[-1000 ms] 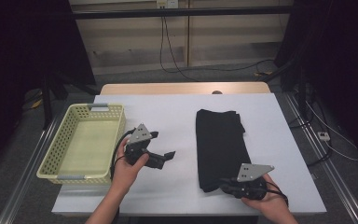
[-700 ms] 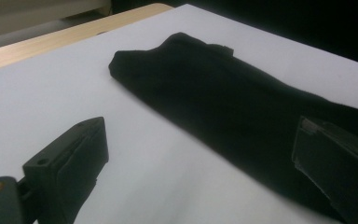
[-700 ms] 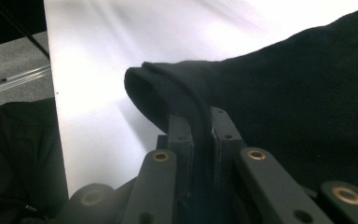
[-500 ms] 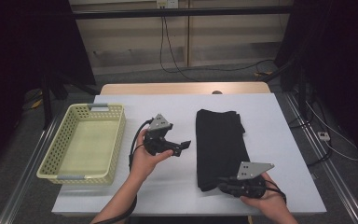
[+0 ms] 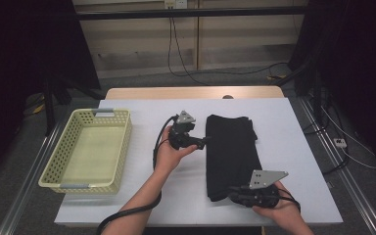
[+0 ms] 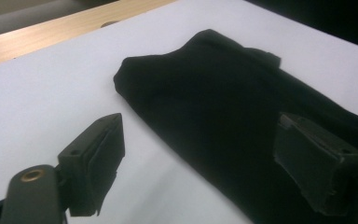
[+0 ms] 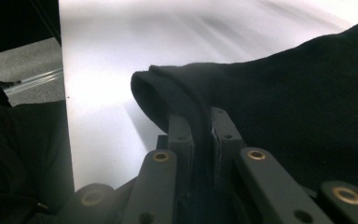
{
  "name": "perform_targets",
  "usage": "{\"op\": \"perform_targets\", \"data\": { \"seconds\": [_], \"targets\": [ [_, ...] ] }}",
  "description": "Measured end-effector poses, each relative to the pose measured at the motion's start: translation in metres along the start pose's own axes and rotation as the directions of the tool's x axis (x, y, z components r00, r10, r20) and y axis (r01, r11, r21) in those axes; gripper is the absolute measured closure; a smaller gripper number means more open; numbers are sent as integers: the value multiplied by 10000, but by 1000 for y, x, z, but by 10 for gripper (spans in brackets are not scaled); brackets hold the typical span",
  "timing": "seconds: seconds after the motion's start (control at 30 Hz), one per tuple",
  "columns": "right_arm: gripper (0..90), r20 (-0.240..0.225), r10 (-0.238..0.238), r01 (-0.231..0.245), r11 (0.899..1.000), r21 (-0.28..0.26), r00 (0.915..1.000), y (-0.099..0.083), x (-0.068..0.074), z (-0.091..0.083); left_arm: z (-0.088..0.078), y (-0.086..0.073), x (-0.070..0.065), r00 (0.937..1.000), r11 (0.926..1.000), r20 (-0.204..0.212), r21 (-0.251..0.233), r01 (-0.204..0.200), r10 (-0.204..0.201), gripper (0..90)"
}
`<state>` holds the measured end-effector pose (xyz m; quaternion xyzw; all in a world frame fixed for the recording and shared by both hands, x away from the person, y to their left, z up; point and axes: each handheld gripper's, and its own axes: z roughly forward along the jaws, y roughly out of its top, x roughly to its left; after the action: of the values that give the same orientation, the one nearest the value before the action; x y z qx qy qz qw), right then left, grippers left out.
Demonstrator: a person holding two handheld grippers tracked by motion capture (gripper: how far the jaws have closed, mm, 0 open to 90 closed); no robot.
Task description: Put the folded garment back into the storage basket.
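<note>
- A folded black cloth [image 5: 232,154] lay lengthwise on the white table [image 5: 142,105], right of the table's middle, its far end toward the wooden strip [image 5: 191,93] along the back edge.
- The right gripper [image 5: 235,196] sat at the near end of the cloth, low over the table in the person's right hand [image 5: 276,210], with its grey three-cornered plate [image 5: 267,177] facing up.
- In the right gripper view the two black jaws stood pressed together with a rolled edge of the cloth [image 7: 177,93] pinched between them (the fabric folded up and over the pads), so this claw was clamped on the cloth.
- The left gripper [image 5: 206,141] was held in the left hand [image 5: 169,154] just at the cloth's left edge, about halfway along it, pointing toward the fabric.
- Its jaws stood well apart, though they had just been closing a little; in the left gripper view one pad [image 6: 98,158] was over bare table and the other [image 6: 317,161] over the cloth [image 6: 223,107], neither pressing on it, so it had hold of nothing.
- A pale yellow basket [image 5: 58,178] stood at the left side of the table, well apart from the cloth.
- A black cable [image 5: 127,213] trailed from the left gripper down past the forearm.
</note>
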<state>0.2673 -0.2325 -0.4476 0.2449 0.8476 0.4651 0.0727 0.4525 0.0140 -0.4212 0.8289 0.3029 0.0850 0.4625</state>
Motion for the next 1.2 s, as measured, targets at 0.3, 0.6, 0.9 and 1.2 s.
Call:
{"op": "perform_targets", "data": {
  "seconds": [0.3,0.6,0.9,1.2],
  "targets": [
    [816,-236,-155,154,9999,-33,9996,-1,4,0,37,1,17,9993,9977,-247,610,299,-284,287],
    [816,-496,-319,316,9995,-82,9983,0,8,0,70,1,33,9976,9945,-445,883,566,-528,423],
    [815,-429,-326,321,9994,-119,9985,0,8,0,85,5,23,9968,9924,-527,1039,658,-606,511],
    [815,-427,-329,324,9994,-123,9985,1,8,2,83,13,18,9873,9747,-368,1575,1587,-1548,808]
  ]
}}
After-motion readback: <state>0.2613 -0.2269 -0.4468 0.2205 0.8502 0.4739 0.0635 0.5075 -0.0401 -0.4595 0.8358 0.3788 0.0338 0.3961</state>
